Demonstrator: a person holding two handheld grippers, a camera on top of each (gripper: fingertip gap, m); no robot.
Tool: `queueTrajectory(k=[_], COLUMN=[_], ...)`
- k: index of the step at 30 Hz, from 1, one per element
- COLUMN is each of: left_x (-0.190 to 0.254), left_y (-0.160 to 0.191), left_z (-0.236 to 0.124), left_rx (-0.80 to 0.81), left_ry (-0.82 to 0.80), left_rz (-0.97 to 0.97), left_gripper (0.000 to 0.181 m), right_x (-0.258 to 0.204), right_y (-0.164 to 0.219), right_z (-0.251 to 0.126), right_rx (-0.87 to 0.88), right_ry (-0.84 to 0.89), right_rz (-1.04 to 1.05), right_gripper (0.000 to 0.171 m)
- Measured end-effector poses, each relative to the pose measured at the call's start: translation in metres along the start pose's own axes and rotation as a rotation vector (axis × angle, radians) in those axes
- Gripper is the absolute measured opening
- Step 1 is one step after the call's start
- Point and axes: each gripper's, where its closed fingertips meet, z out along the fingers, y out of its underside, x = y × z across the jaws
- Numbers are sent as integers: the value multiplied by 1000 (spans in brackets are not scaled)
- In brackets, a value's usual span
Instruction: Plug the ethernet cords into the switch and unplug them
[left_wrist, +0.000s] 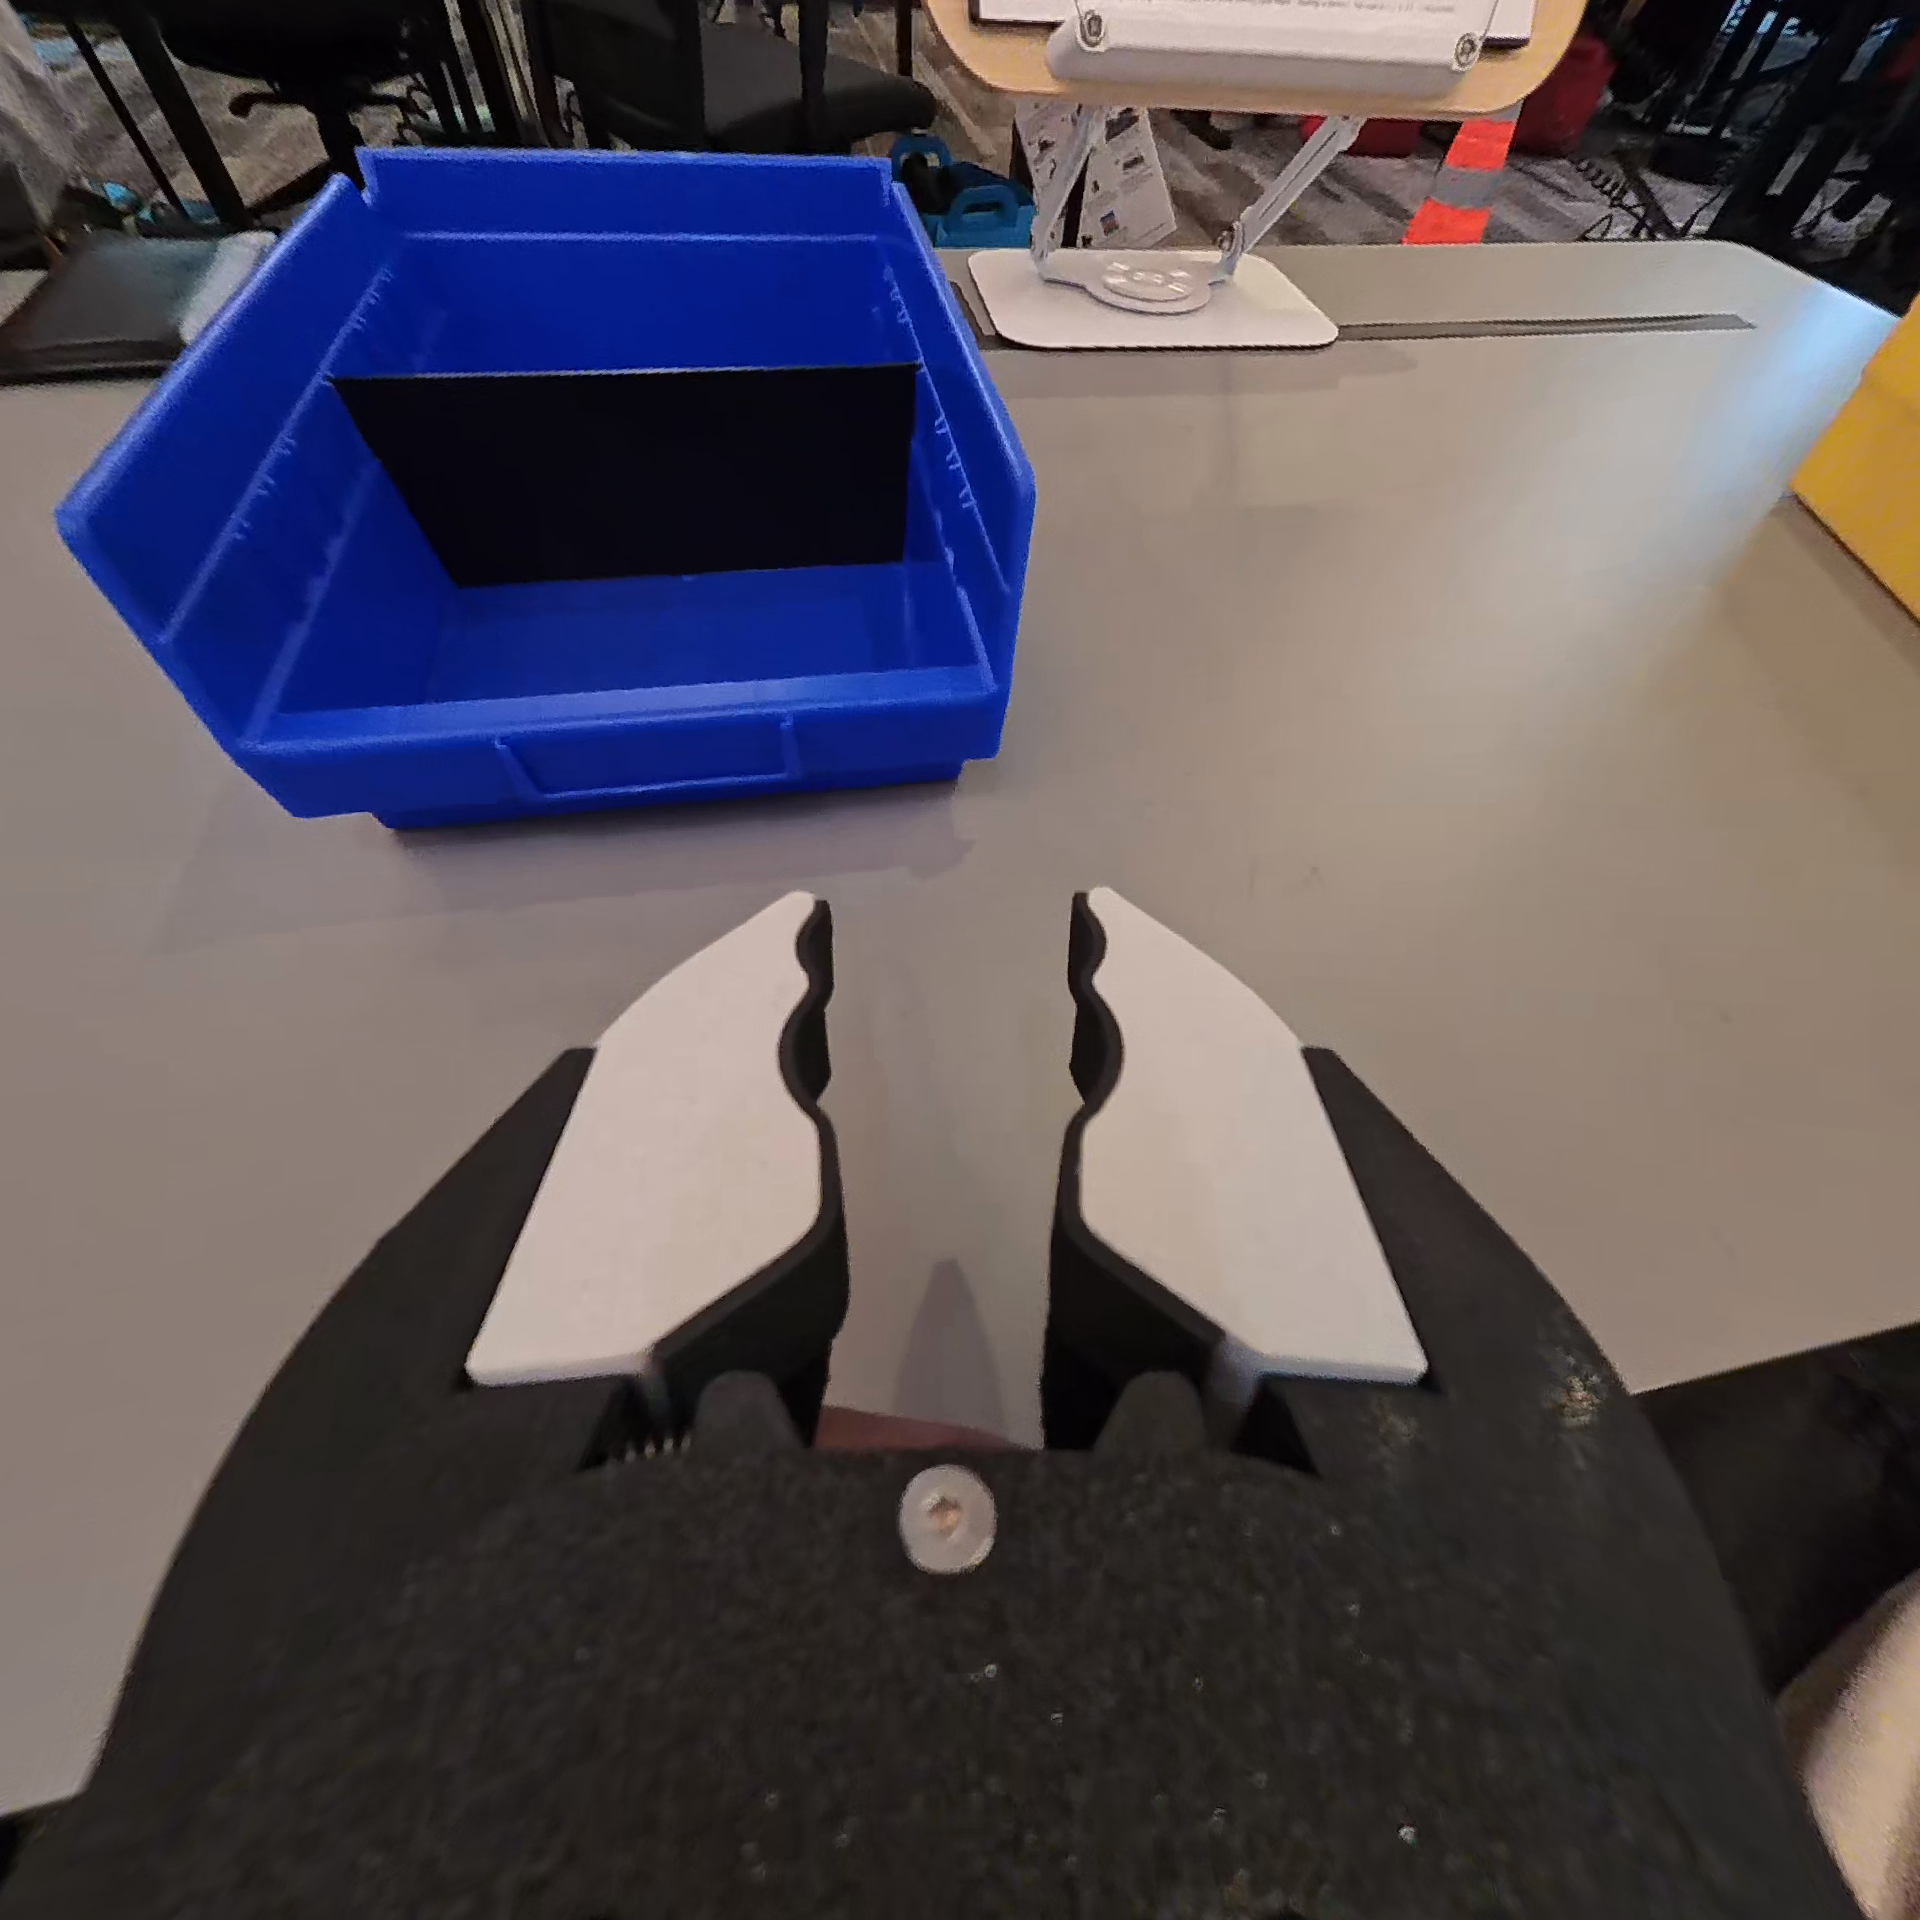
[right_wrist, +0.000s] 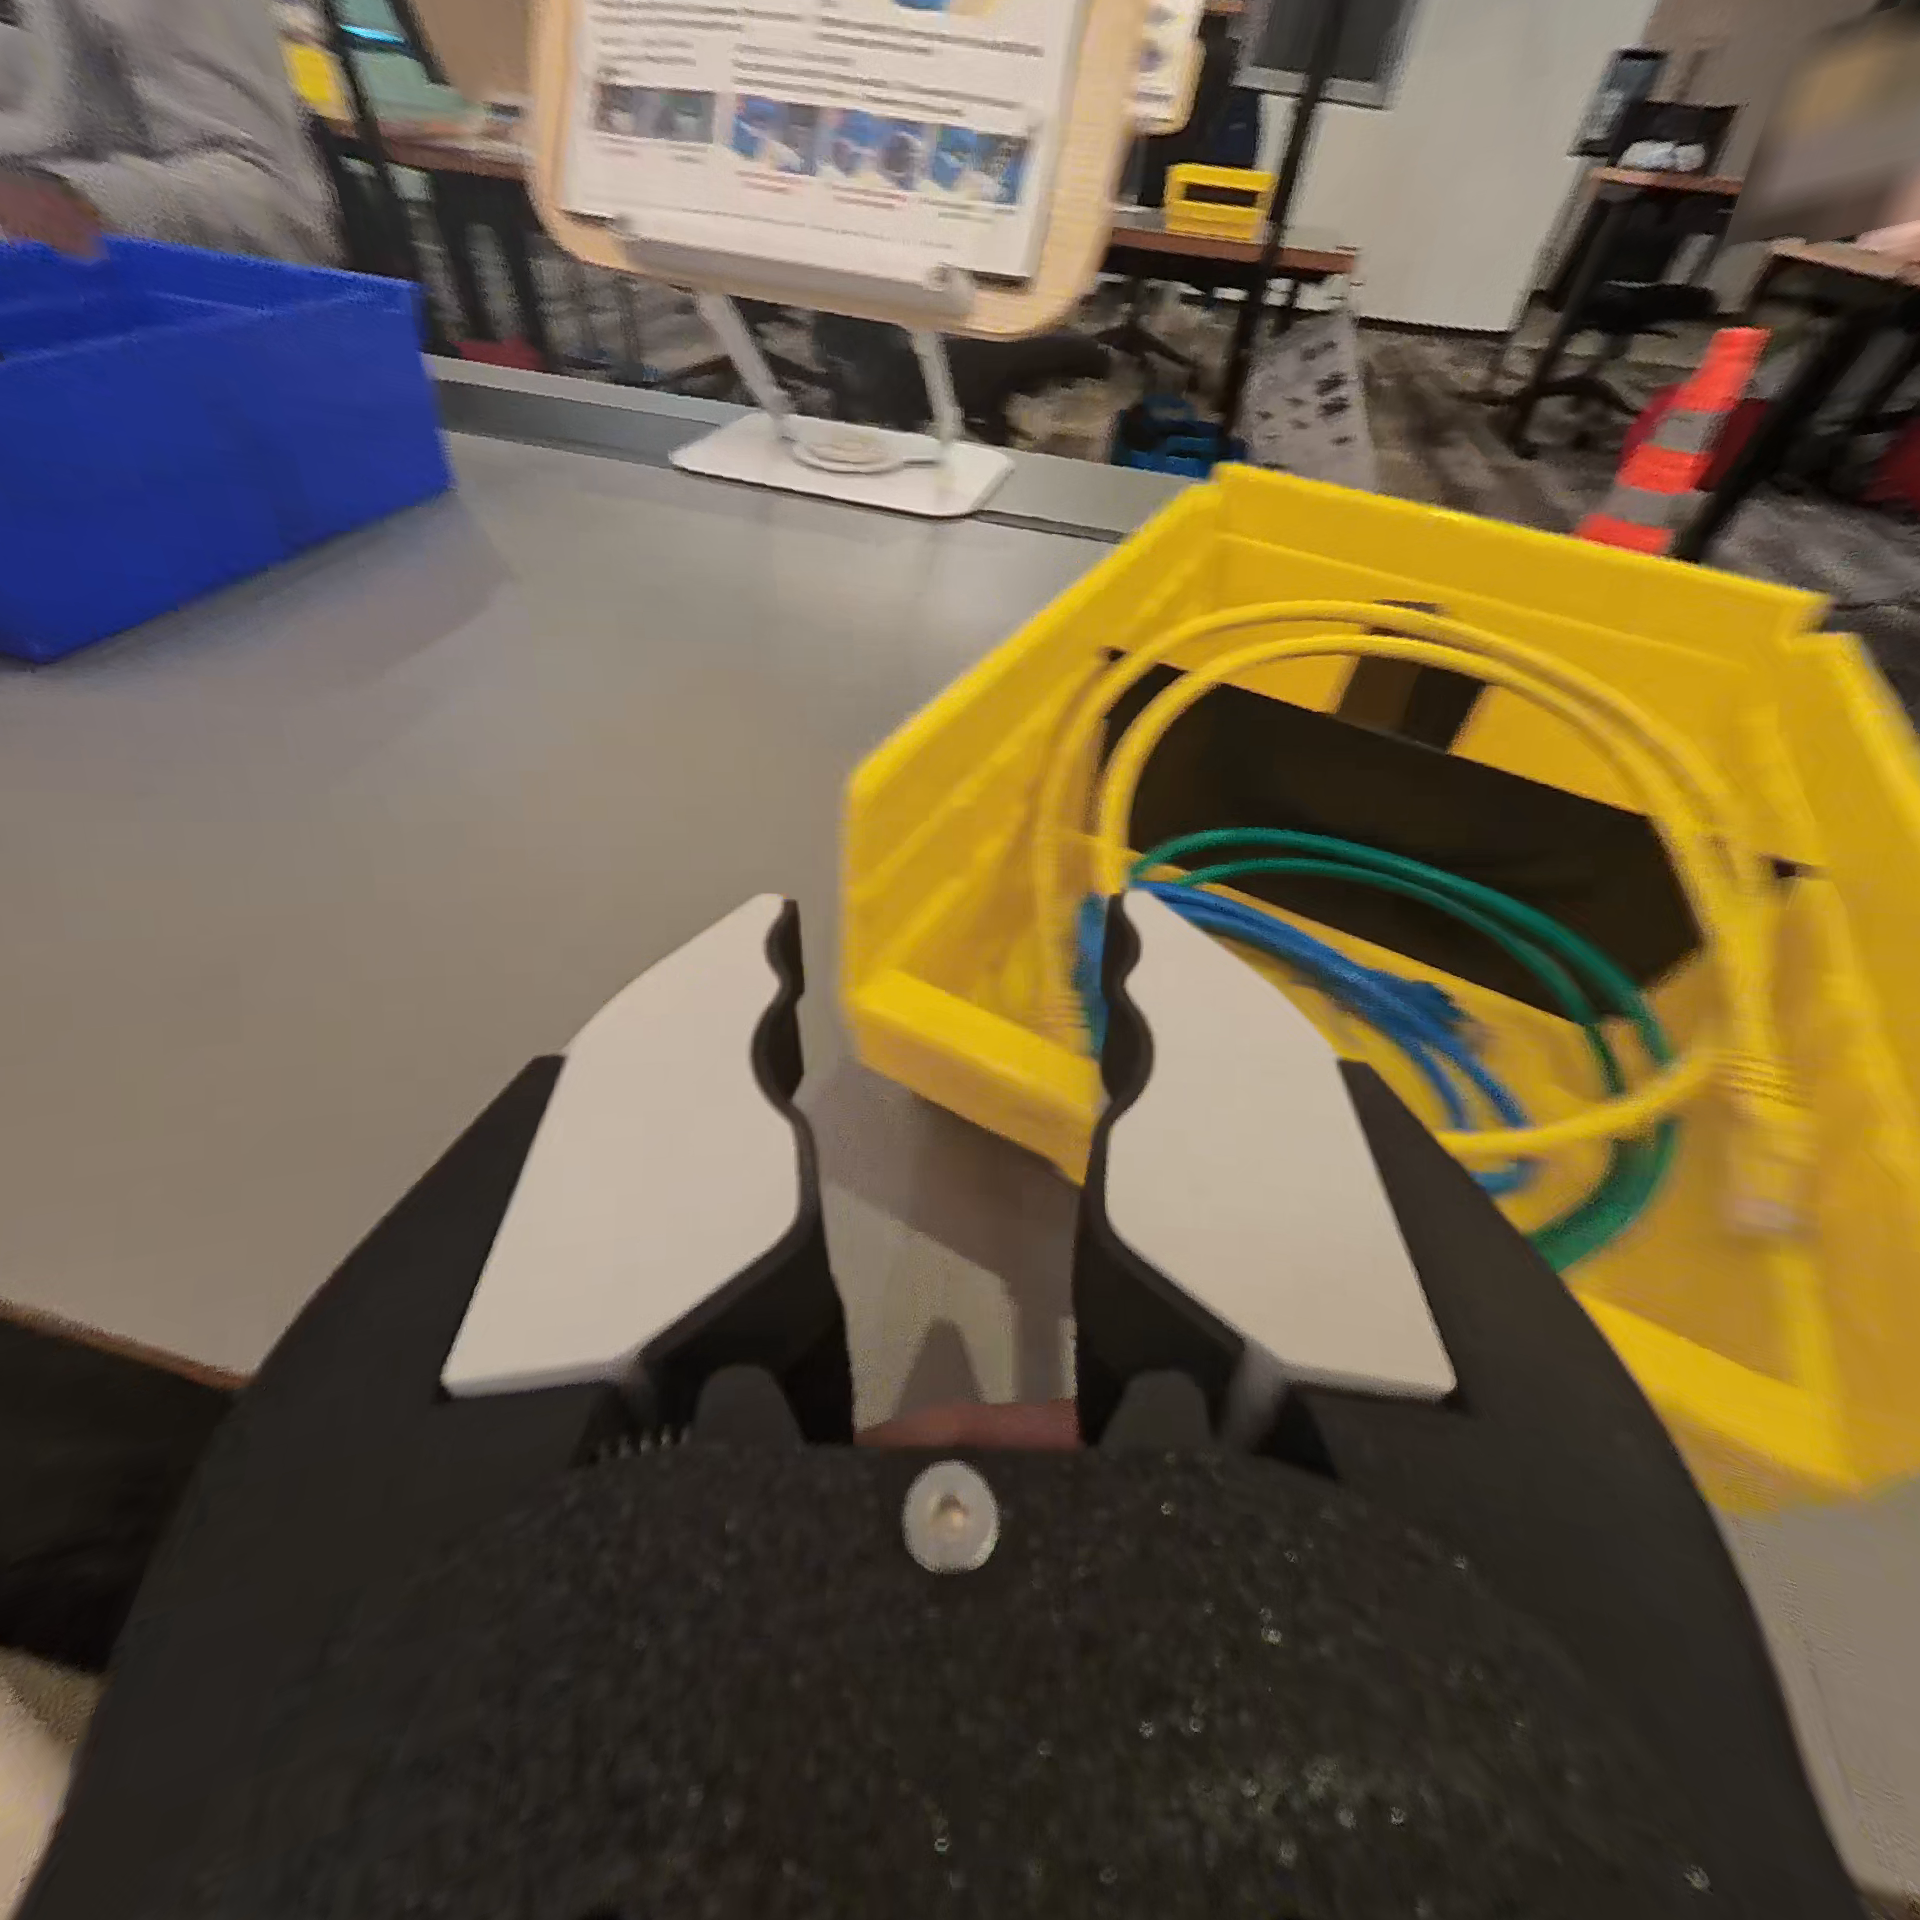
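Note:
A yellow bin on the grey table holds coiled ethernet cords: a yellow cord, a green cord and a blue cord. A black divider stands inside it. My right gripper is open and empty, just in front of the bin's near left corner. My left gripper is open and empty above bare table, a little in front of a blue bin that is empty apart from a black divider. No switch is in view. The right wrist view is blurred.
The blue bin also shows at the far left of the right wrist view. A page holder on a white stand sits at the table's far edge, also in the right wrist view. The yellow bin's corner shows at right. Chairs and an orange cone stand beyond.

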Motion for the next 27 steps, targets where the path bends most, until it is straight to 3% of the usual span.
queueTrajectory(k=[5, 6, 8, 10, 12, 13, 15, 18, 20, 23, 27], left_x=[0, 1, 3, 11, 29, 44, 77, 136, 175, 229, 303], left_y=[6, 7, 7, 4, -1, -2, 6, 19, 24, 25, 30], left_z=[8, 9, 10, 9, 9, 10, 14, 20, 27, 44, 74], left_rx=[-38, -44, -48, -34, -11, -7, -38, -70, -100, -124, -170], left_ry=[9, 10, 16, 40, 96, 144, 224, 362, 457, 563, 679], left_rz=[-6, -2, 14, 35, 78, 111, 180, 207, 210, 258, 334], left_gripper=[43, 43, 43, 44, 48, 49, 50, 51, 53, 57, 61], right_x=[-52, -61, -74, -77, -91, -102, -99, -53, -20, -32, -75], right_y=[16, 16, 14, 17, 24, 26, 11, -37, -36, -8, 9], right_z=[27, 30, 33, 40, 43, 41, 33, 8, 4, 28, 36], right_rx=[-121, -144, -178, -221, -266, -268, -207, 26, 32, -128, -204], right_ry=[-60, -70, -63, -31, -110, -199, -229, -52, 60, -80, -287], right_rz=[-46, -35, -73, -127, -102, -66, 9, -1, 41, 196, 162], right_gripper=[63, 71, 68, 74, 68, 55, 49, 49, 50, 67, 95])
